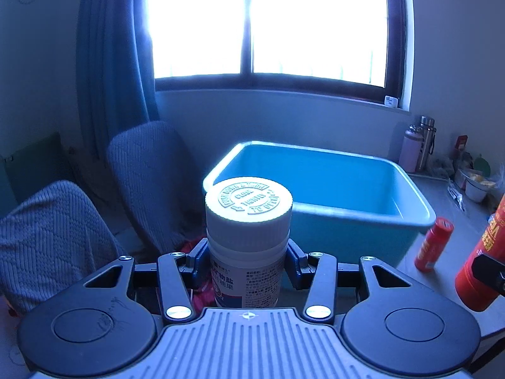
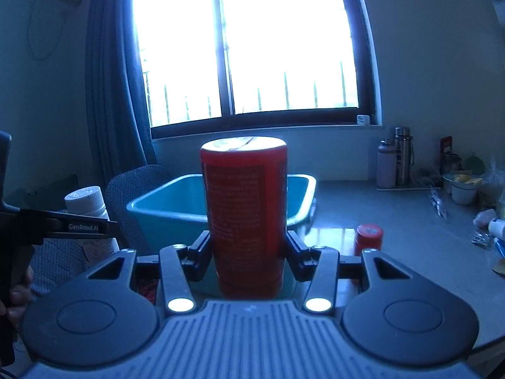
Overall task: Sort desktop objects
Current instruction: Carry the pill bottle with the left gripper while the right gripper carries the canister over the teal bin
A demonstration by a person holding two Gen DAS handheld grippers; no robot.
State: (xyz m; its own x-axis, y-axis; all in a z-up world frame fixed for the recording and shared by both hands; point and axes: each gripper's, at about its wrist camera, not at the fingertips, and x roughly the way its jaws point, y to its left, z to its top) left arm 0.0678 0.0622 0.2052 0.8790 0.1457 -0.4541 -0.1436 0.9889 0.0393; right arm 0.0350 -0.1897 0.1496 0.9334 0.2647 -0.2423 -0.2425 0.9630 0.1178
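My left gripper (image 1: 247, 259) is shut on a white pill bottle (image 1: 247, 237) with a ribbed screw cap, held upright in front of the near-left corner of a light blue plastic bin (image 1: 331, 189). My right gripper (image 2: 247, 252) is shut on a tall red can (image 2: 246, 214), upright, in front of the same bin (image 2: 164, 202). The red can also shows at the right edge of the left wrist view (image 1: 483, 252). The pill bottle shows at the left of the right wrist view (image 2: 88, 202). A small red bottle (image 1: 434, 243) stands on the grey table right of the bin, and shows in the right wrist view (image 2: 368, 238).
Two chairs with grey knitted covers (image 1: 148, 183) stand left of the table. Thermos bottles (image 2: 396, 158), bowls (image 2: 462, 186) and packets crowd the table's far right. A window (image 1: 262, 22) and blue curtain (image 1: 107, 63) are behind.
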